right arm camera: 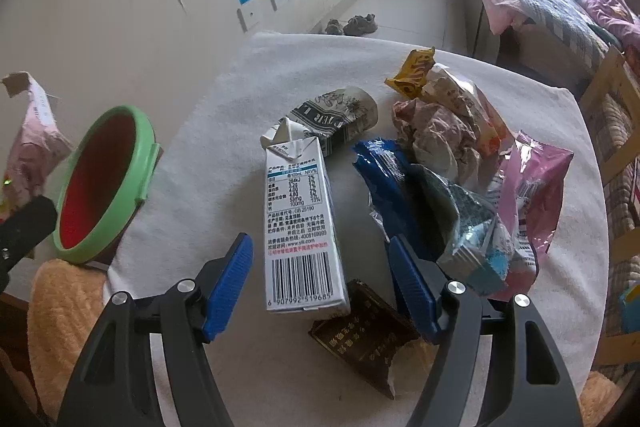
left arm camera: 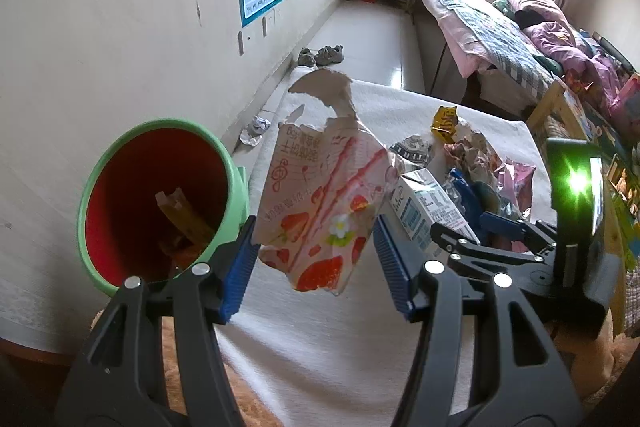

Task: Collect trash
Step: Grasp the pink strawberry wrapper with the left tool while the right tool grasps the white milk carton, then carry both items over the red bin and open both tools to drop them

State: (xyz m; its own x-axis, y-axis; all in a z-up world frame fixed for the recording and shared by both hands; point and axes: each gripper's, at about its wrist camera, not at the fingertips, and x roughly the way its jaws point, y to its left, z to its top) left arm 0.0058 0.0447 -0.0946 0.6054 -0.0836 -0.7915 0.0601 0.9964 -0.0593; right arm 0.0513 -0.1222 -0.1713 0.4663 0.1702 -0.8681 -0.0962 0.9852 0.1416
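My left gripper [left arm camera: 315, 227] is shut on a torn pink strawberry-print carton [left arm camera: 320, 211], held up off the white cloth, just right of the green bin [left arm camera: 160, 203] with its red inside. The bin holds some scraps. In the right wrist view the same carton [right arm camera: 32, 131] hangs at the far left above the bin [right arm camera: 104, 187]. My right gripper [right arm camera: 320, 241] stands open, tilted down over a white milk carton [right arm camera: 300, 227] that lies flat between the fingers, with a gap on each side.
A pile of trash lies on the cloth-covered table [right arm camera: 240, 107]: a newsprint cup [right arm camera: 344, 115], yellow wrapper [right arm camera: 412, 75], crumpled paper [right arm camera: 436, 131], blue wrapper [right arm camera: 384, 179], pink bag [right arm camera: 532, 187], brown box [right arm camera: 368, 339]. The wall runs along the left, a bed along the right.
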